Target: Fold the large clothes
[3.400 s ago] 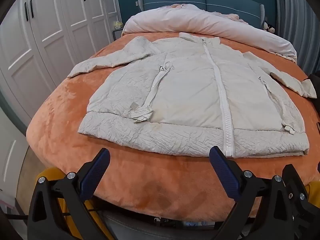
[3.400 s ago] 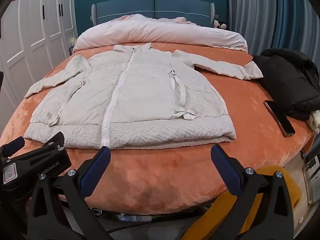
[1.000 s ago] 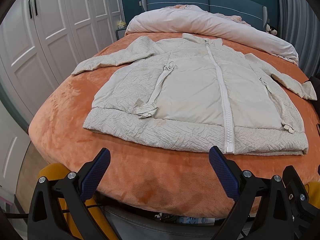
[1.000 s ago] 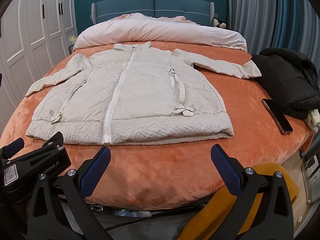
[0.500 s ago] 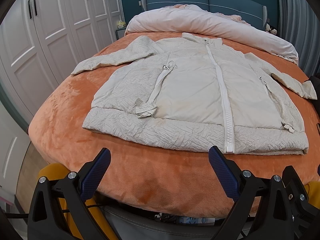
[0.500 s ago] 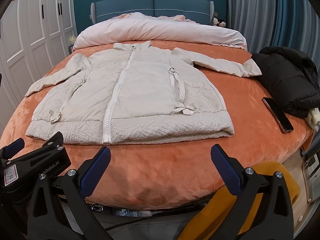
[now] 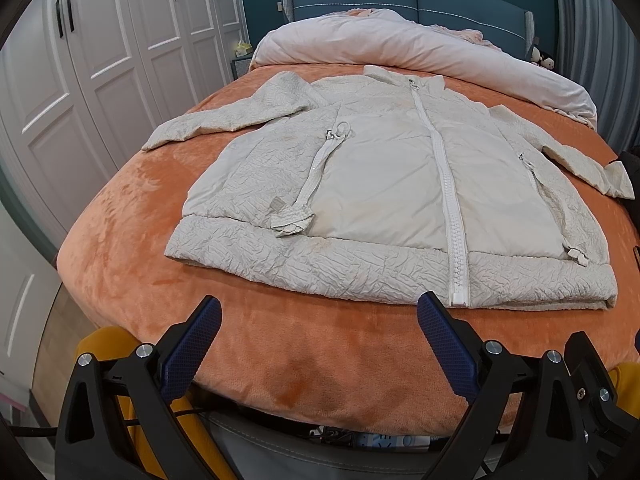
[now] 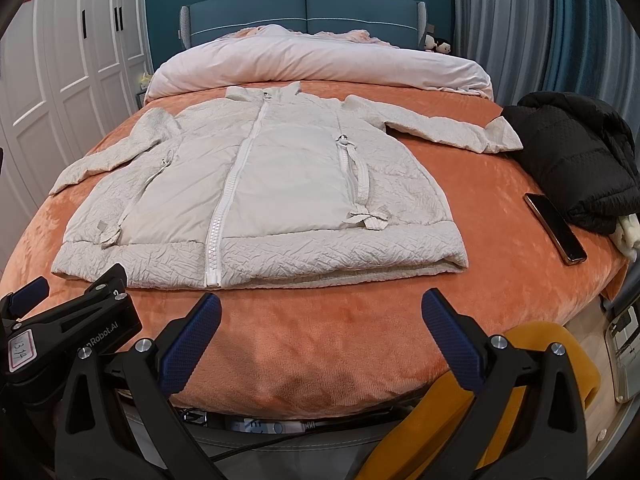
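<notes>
A cream zip-up jacket point(image 7: 384, 192) point(image 8: 264, 184) lies flat and face up on the orange blanket point(image 7: 320, 344), zipped, with both sleeves spread out to the sides. Its hem faces me. My left gripper point(image 7: 319, 322) hovers open over the blanket just short of the hem, nothing between its blue pads. My right gripper point(image 8: 320, 320) is likewise open and empty, also short of the hem. The left gripper's body point(image 8: 68, 328) shows at the lower left of the right wrist view.
A black jacket point(image 8: 576, 156) is heaped at the bed's right side, with a phone point(image 8: 554, 227) lying beside it. A rolled pink duvet point(image 8: 320, 64) lies across the head of the bed. White wardrobes point(image 7: 100, 60) stand on the left. Something yellow point(image 8: 540, 364) sits below the bed edge.
Both views have drifted slightly; the jacket sits a little farther up and away than 3.4 s ago. Both grippers stay open, and the jacket has not been touched.
</notes>
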